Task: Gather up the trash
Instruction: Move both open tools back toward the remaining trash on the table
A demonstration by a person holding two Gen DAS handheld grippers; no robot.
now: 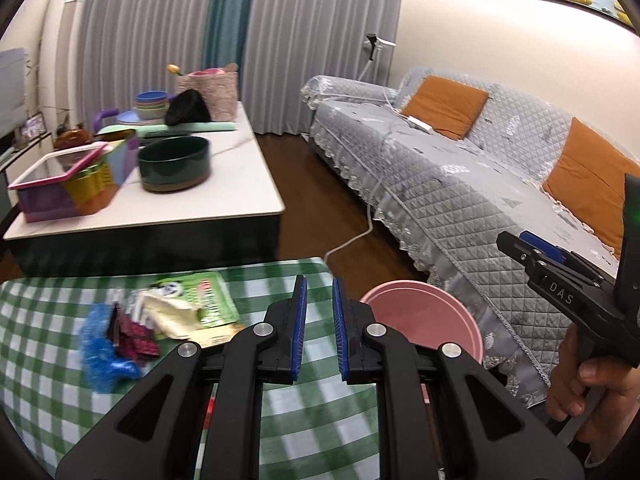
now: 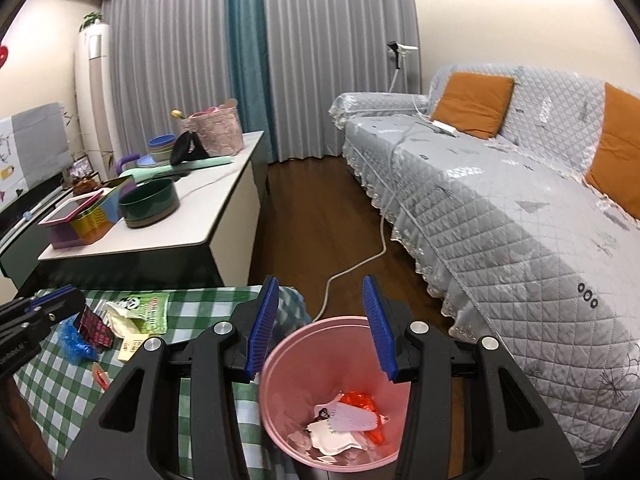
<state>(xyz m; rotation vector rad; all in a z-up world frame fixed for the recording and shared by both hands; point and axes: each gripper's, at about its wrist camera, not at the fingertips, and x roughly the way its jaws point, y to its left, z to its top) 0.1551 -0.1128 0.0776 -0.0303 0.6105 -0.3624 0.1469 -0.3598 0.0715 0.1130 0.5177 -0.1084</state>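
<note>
Left gripper (image 1: 319,324): jaws narrowly apart, empty, above the table's (image 1: 48,360) right edge.
Right gripper (image 2: 322,330): jaws wide, empty, over the bin (image 2: 280,400).
Trash (image 1: 132,324): piled near the table's far edge.
Bin: just beside the table's right edge, wrappers inside.

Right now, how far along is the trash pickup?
Partly done. The pink bin already holds several scraps, including red and white pieces. In hand: nothing; the right hand-held gripper is open and empty above the bin, and the left hand-held gripper holds nothing. Left: the wrapper pile on the checked tablecloth.
</note>
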